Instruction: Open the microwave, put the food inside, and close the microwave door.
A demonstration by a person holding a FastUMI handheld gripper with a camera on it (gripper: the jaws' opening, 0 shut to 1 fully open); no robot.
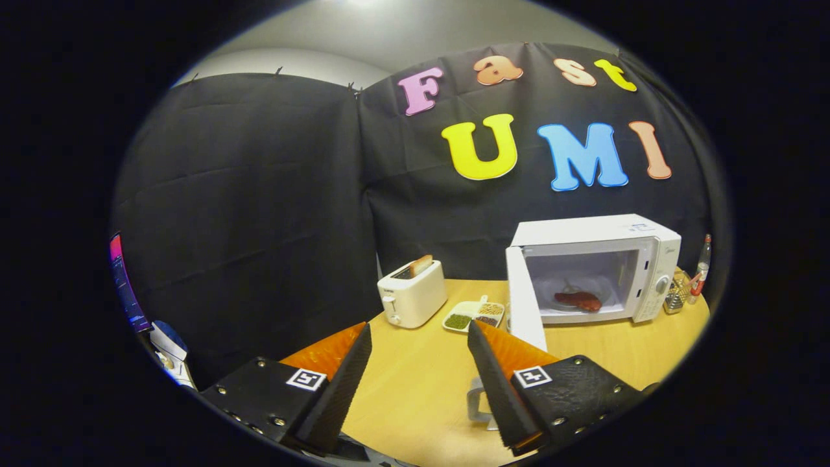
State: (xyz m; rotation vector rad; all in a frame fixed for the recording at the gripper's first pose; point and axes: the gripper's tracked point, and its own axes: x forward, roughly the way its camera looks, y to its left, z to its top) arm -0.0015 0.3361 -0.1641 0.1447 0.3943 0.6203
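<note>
A white microwave stands on the far right of the wooden table. Its door hangs wide open toward me on the left side. Inside, a reddish piece of food lies on the glass turntable. My gripper is open, held well back from the microwave and to its left, with nothing between its fingers.
A white toaster with a slice of bread stands left of the microwave. A divided dish of beans lies between them. A small metal stand sits by the right finger. A bottle and wire basket are right of the microwave.
</note>
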